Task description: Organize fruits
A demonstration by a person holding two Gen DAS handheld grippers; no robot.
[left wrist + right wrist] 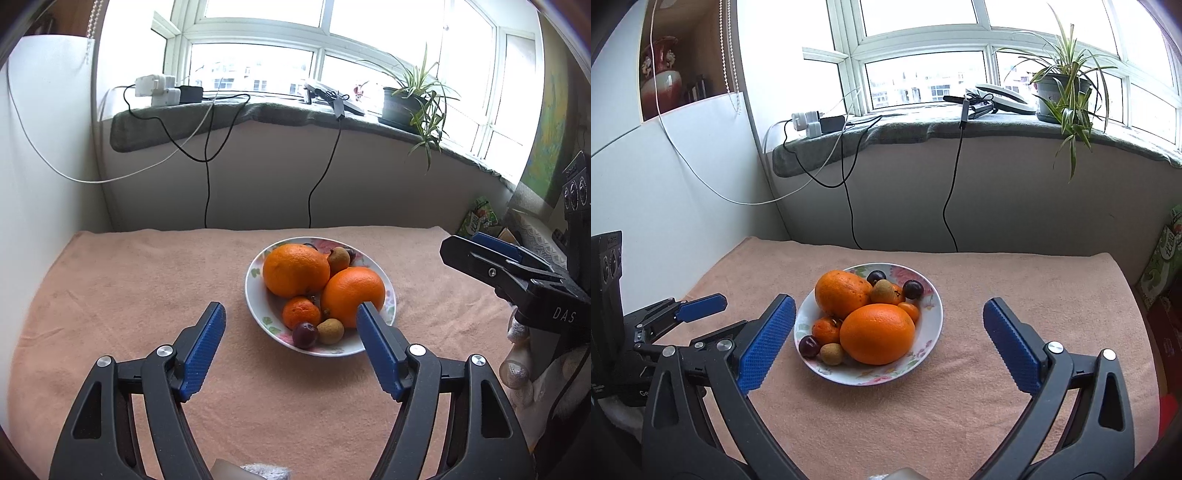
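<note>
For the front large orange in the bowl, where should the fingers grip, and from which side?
Grip the front orange across its widest middle, coming from above and the near side. It sits on top of the pile in the bowl, sides exposed; smaller fruit crowd its left base.

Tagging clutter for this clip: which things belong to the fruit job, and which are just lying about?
Job: floral bowl; two big oranges; mandarins; dark plums; small brownish fruits; open left gripper; open right gripper.
Lying about: potted plant; chargers; cables; towel.
</note>
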